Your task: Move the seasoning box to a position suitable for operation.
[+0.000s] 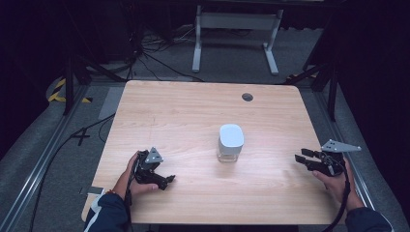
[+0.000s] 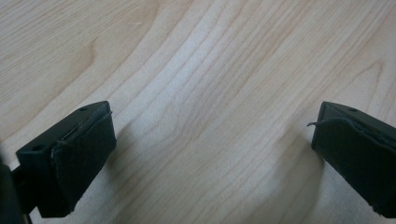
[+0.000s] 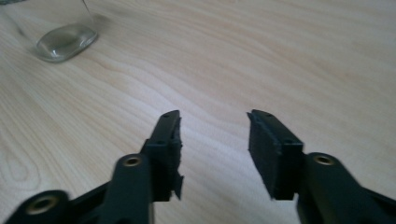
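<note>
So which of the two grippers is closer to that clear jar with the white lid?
Left, by a small margin. The left gripper lies on the table down and to the left of the jar, jaws open. The right gripper hangs at the table's right edge, open, pointing toward it.

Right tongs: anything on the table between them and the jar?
Nothing: the high view shows bare wood between the right tongs and the white-lidded jar; the right gripper view agrees.

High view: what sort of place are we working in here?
Probably a lab or recording studio: a bare wooden table ringed by dark curtains, loose cables on grey carpet, and metal rails along the floor.
</note>
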`<state>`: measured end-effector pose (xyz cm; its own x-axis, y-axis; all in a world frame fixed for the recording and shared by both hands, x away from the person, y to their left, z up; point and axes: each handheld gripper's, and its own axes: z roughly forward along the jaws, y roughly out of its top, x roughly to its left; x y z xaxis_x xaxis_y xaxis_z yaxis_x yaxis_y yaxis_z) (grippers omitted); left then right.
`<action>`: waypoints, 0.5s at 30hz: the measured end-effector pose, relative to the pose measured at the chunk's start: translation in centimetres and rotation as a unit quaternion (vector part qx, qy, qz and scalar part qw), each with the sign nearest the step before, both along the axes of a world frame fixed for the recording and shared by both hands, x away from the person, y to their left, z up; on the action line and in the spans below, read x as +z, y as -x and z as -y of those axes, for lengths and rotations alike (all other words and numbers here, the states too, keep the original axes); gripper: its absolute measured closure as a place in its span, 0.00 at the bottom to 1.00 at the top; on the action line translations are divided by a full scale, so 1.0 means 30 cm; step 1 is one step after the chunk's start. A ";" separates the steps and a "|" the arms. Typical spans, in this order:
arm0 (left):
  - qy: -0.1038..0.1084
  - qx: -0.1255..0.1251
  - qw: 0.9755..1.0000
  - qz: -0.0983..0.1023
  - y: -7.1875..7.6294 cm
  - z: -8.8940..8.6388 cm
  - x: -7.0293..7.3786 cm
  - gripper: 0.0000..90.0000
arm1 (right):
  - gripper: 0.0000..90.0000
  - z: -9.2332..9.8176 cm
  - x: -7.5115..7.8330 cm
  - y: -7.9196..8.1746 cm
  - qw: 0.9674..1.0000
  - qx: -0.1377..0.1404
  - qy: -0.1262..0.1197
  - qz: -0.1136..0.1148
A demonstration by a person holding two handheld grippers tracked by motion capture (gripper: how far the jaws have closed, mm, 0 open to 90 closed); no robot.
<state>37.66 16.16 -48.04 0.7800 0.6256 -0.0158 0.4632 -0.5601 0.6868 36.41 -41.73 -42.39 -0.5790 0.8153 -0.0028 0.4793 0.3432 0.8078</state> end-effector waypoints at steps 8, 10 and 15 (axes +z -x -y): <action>0.001 0.001 1.000 0.002 -0.007 0.004 -0.001 0.00 | 0.90 -0.139 0.128 -0.100 0.997 0.066 -0.004 0.026; 0.002 0.001 1.000 0.002 -0.007 0.004 -0.001 0.00 | 0.93 -0.185 0.157 -0.134 0.996 0.085 -0.004 0.030; 0.002 0.002 1.000 0.002 -0.007 0.004 -0.001 0.00 | 0.98 -0.313 0.222 -0.209 0.990 0.131 -0.012 0.042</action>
<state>37.86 16.05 -48.07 0.7779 0.6282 -0.0141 0.4618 -0.5563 0.6909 42.68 -32.34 -35.74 -0.7691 0.6377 -0.0434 0.3064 0.4274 0.8505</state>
